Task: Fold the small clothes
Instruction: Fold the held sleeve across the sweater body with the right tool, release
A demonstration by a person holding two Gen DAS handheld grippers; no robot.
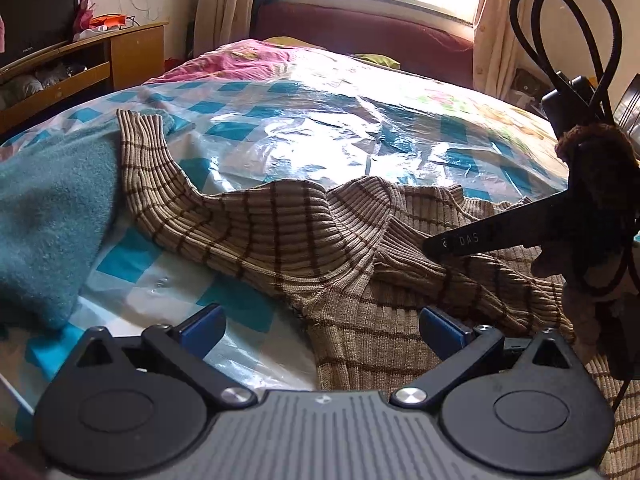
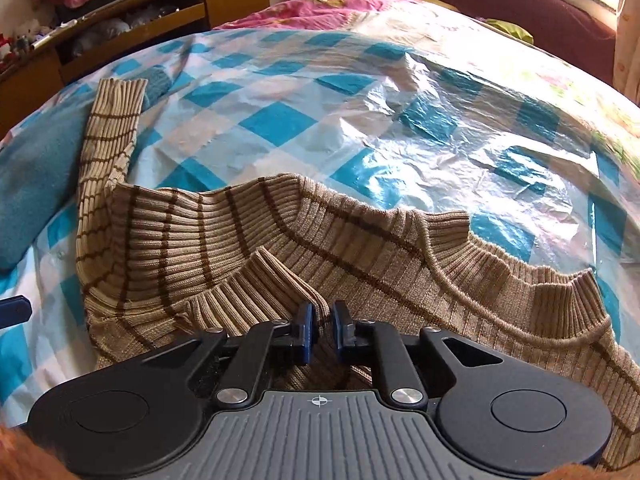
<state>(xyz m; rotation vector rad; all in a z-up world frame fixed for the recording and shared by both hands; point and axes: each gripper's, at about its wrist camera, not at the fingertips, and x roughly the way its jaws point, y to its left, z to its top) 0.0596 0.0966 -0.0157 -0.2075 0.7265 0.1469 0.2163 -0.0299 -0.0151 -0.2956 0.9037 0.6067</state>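
Observation:
A small tan ribbed sweater with brown stripes [image 1: 304, 236] lies on the bed, one sleeve stretched up and to the left. It also shows in the right wrist view [image 2: 224, 248], with its collar at the right. My left gripper [image 1: 320, 324] is open and empty, its blue pads just above the sweater's left shoulder. My right gripper [image 2: 322, 330] is shut on a folded sleeve cuff of the sweater [image 2: 276, 280]. The right gripper's black finger [image 1: 480, 236] shows in the left wrist view, over the sweater.
The bed is covered by a blue-and-white checked plastic sheet [image 1: 320, 128]. A teal garment [image 1: 44, 216] lies at the left, under the sleeve end. A wooden cabinet [image 1: 132, 52] stands beyond the bed at the left. A pink quilt [image 1: 240, 56] lies at the far end.

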